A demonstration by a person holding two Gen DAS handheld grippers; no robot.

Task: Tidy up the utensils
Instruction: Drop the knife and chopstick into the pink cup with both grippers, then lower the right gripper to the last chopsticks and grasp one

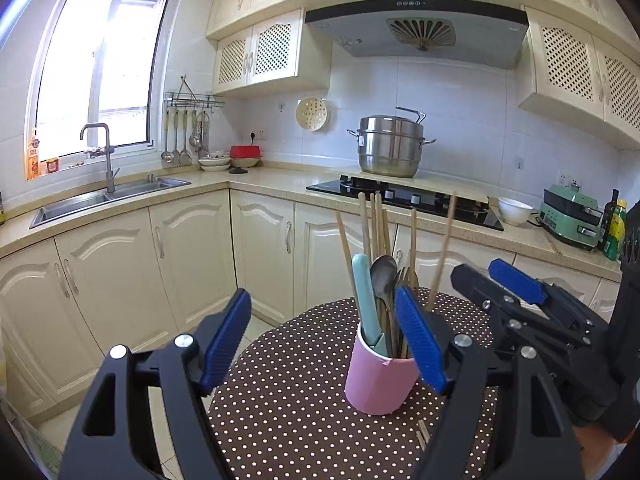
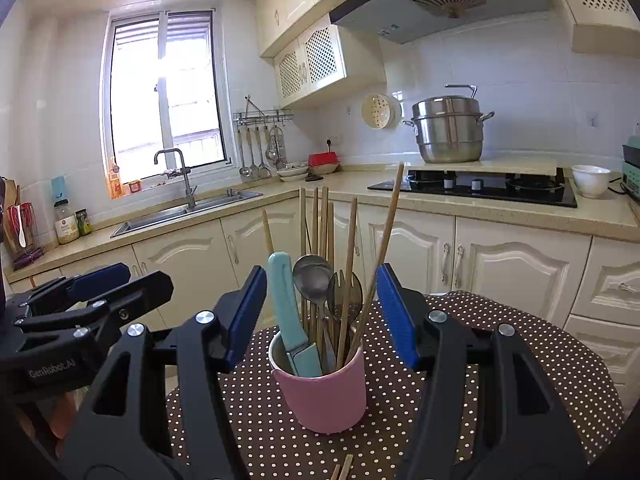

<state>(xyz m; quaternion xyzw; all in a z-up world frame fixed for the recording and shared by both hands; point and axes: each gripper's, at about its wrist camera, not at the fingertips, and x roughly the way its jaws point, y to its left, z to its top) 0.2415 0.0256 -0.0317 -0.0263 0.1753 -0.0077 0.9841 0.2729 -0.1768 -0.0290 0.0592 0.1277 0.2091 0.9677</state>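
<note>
Steel steamer pot [image 1: 390, 146] on stove [image 1: 404, 199] — unobstructed.

Pink cup [image 1: 380, 384] on dotted table [image 1: 288, 400], holding chopsticks [image 1: 365, 224], spoon [image 1: 383, 276], teal-handled knife [image 1: 366, 300]; left gripper [image 1: 324, 340] agape.

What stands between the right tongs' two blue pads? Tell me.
In the right wrist view, the pink cup of chopsticks, spoon and teal-handled knife stands between the open right tongs, untouched.
</note>
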